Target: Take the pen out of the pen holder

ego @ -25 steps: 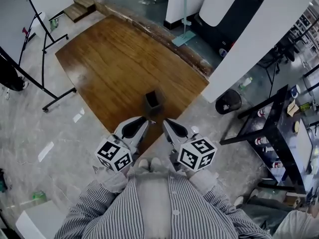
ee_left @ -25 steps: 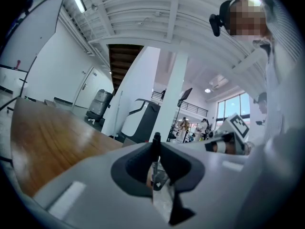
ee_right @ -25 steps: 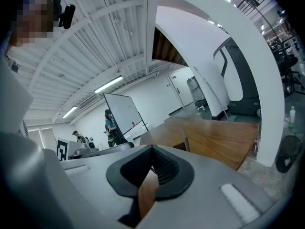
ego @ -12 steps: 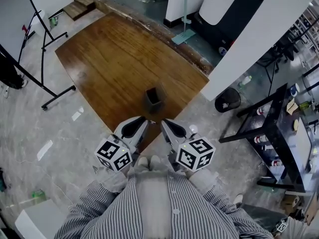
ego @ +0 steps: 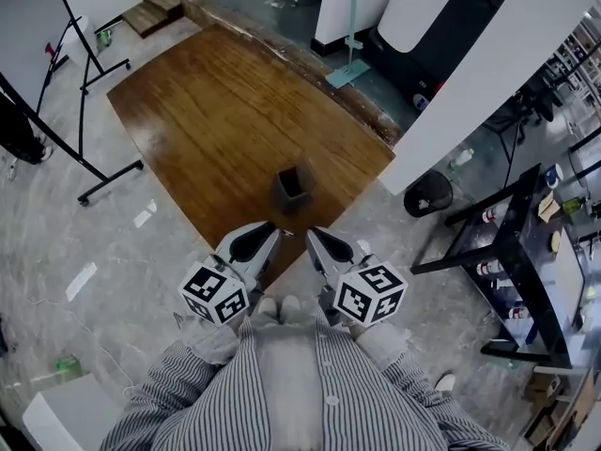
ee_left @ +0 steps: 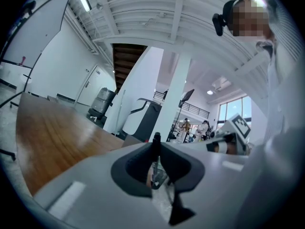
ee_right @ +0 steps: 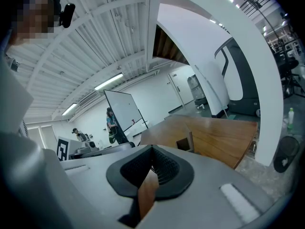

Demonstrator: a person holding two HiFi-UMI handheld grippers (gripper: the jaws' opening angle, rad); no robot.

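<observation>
Left gripper [ego: 272,225] and right gripper [ego: 312,232] are held side by side, jaws closed on nothing, seemingly parked at rest. Just ahead of both tips, the pen holder [ego: 293,188] is seen upright on the table [ego: 216,111]; no pen is made out.

The pen holder [ego: 292,188] is showing too small and dark inside to tell its contents, while the table [ego: 207,120] is losing its near corner behind the left gripper [ego: 274,225] and right gripper [ego: 311,231].
</observation>
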